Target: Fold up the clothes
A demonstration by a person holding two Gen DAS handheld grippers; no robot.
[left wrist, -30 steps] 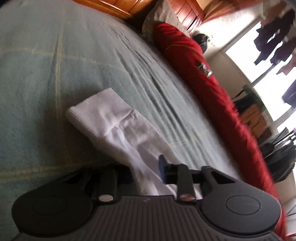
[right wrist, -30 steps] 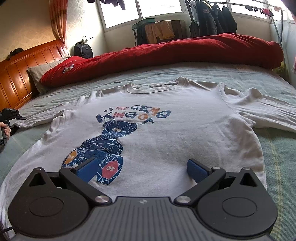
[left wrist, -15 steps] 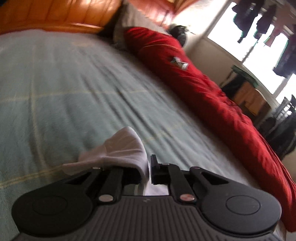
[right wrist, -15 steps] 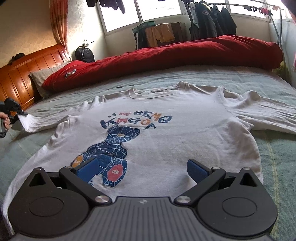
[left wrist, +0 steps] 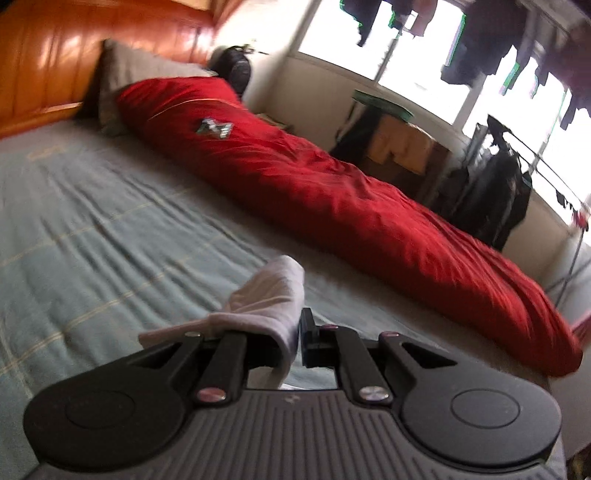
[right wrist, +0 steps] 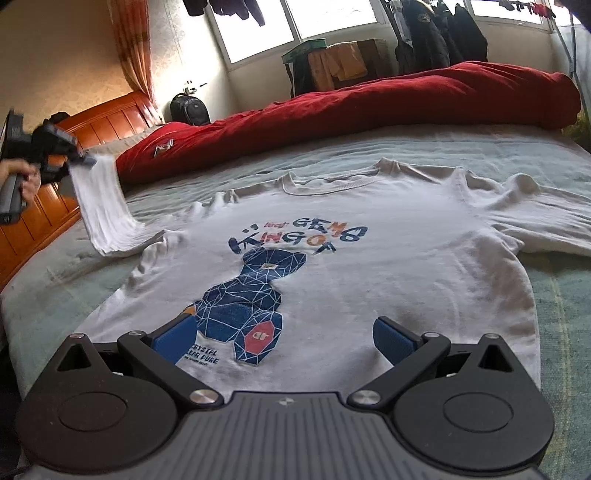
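Note:
A white T-shirt (right wrist: 369, 280) with a blue geometric bear print lies face up on the green bed cover. Its left sleeve (right wrist: 101, 206) is lifted off the bed. My left gripper (left wrist: 295, 332) is shut on that sleeve (left wrist: 269, 299), whose end bunches over the left finger. The same left gripper (right wrist: 83, 157) shows at the far left of the right wrist view, held by a hand. My right gripper (right wrist: 284, 332) stands open low over the shirt's hem, nothing between its blue pads. The shirt's right sleeve (right wrist: 546, 229) lies flat.
A rolled red duvet (right wrist: 369, 110) runs along the far side of the bed. An orange wooden headboard (left wrist: 55, 66) and a grey pillow (left wrist: 140, 70) stand at the left. Beyond are a black backpack (right wrist: 188, 109), a clothes rack (right wrist: 436, 33) and windows.
My left gripper has shut on the sleeve and lifted it up off the bed cover. The right gripper stayed open and shifted only slightly over the hem.

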